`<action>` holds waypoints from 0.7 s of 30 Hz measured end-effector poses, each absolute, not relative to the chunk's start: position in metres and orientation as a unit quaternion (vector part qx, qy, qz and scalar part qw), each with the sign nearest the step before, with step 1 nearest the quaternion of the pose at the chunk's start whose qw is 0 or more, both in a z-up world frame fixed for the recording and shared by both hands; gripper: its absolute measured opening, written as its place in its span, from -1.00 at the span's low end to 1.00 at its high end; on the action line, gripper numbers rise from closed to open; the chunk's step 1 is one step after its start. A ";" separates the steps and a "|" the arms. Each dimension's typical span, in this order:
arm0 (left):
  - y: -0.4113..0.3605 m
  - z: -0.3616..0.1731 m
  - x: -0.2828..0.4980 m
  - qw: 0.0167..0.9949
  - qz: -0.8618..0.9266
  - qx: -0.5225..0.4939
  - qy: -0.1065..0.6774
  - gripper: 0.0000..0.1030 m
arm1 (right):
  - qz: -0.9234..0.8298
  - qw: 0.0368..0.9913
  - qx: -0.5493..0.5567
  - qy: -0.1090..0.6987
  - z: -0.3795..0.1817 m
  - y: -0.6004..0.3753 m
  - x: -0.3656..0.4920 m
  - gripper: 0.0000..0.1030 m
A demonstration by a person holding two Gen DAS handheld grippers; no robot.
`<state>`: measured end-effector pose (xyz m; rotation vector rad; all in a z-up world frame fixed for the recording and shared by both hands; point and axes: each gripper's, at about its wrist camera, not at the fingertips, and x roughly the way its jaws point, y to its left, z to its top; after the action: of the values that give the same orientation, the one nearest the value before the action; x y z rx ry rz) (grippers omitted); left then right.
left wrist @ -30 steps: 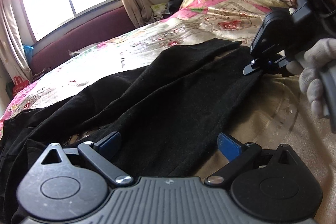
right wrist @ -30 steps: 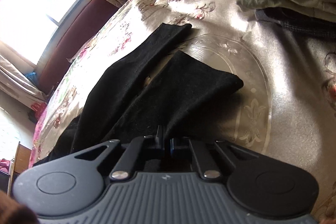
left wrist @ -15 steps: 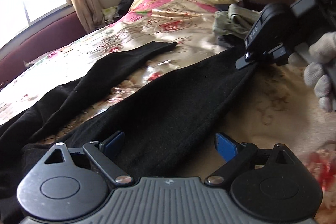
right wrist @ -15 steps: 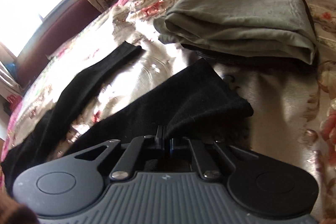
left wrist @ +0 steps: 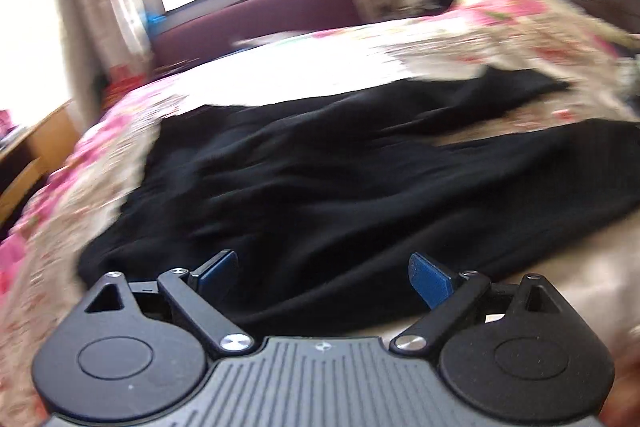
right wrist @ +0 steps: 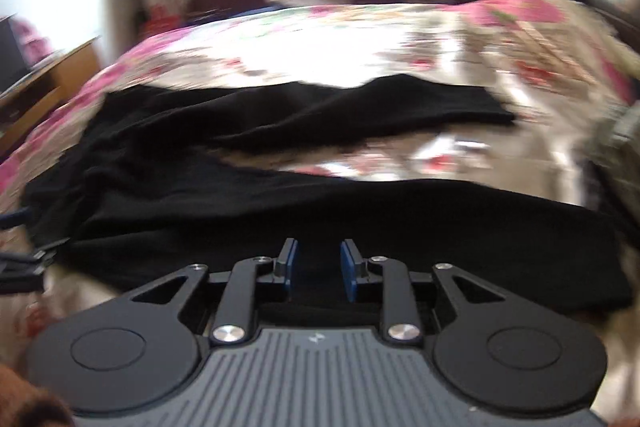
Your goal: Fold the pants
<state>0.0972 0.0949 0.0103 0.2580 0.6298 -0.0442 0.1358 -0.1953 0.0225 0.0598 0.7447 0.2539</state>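
Left wrist view: left gripper [left wrist: 324, 277] jaws spread; right gripper [right wrist: 316, 269] jaws part-spread, gripping nothing. Pants [left wrist: 340, 187] look soft, limp; pinch the lower-centre edge.

- left claw [left wrist: 324, 277] jaws spread wide, nothing between them, over near edge of black pants [left wrist: 320, 179].
- pants lie rumpled on floral bed [left wrist: 288, 67]; frame blurred.

Black left claw [left wrist: 324, 277], blue pads [left wrist: 430, 281], silver screws.
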 end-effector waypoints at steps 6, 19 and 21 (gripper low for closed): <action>0.203 0.006 0.115 0.940 0.106 0.133 0.296 1.00 | 0.319 0.871 -0.125 0.352 0.000 -0.022 0.161 -0.28; 0.268 -0.031 0.186 0.932 0.016 0.111 0.343 0.93 | 0.425 0.802 -0.236 0.346 -0.046 0.116 0.195 -0.70; 0.271 -0.029 0.179 0.929 0.021 0.118 0.349 0.51 | 0.417 0.805 -0.233 0.353 -0.046 0.120 0.197 -0.79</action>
<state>0.1787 0.2710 -0.0288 0.2407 0.7157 0.0434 0.1971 0.1204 -0.0457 -0.4998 0.7557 0.8919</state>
